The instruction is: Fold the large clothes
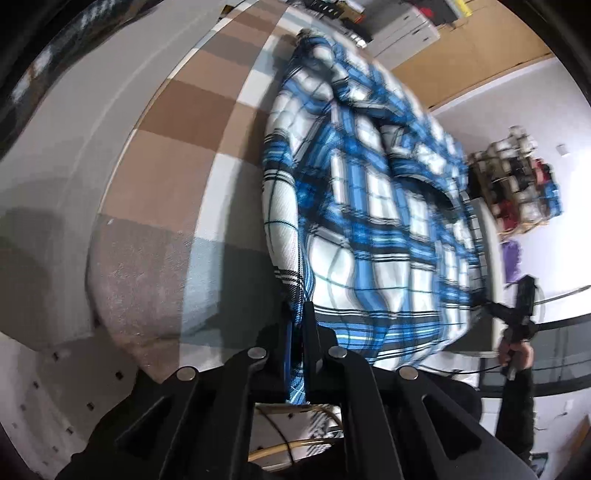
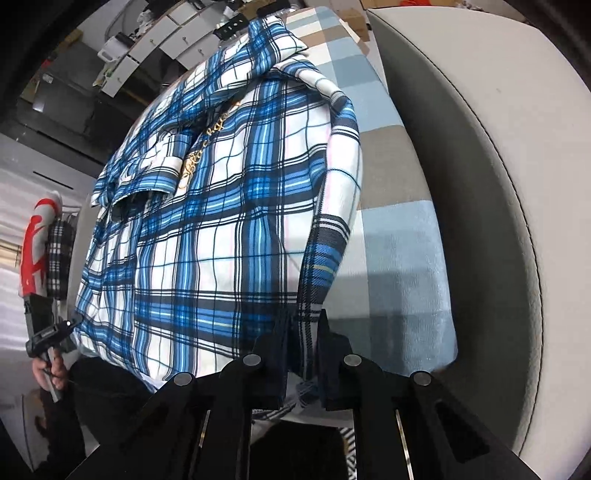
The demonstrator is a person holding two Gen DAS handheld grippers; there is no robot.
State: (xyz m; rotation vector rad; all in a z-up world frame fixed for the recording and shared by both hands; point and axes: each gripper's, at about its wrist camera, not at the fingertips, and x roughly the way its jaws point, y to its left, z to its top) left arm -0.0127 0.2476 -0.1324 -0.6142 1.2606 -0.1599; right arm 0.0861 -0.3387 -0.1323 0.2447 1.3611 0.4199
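Observation:
A blue, white and black plaid shirt (image 1: 369, 206) (image 2: 221, 206) lies spread on a checked brown, blue and white blanket (image 1: 166, 147) (image 2: 399, 221). Gold script shows on its upper part. My left gripper (image 1: 297, 314) is shut on the near hem at one corner, with fabric pinched between its black fingers. My right gripper (image 2: 304, 325) is shut on the hem at the other near corner, a strip of plaid caught between its fingers. Each gripper also appears in the other's view, held in a hand, at the shirt's edge (image 1: 491, 308) (image 2: 75, 321).
The blanket covers a cushion bounded by a pale grey padded rim (image 2: 461, 147) (image 1: 55, 184). White drawer cabinets (image 2: 177, 40) (image 1: 402, 29) stand behind. A cluttered shelf (image 1: 517, 177) hangs on the wall. A person's hand (image 2: 48, 369) and dark sleeve (image 1: 521, 406) are close by.

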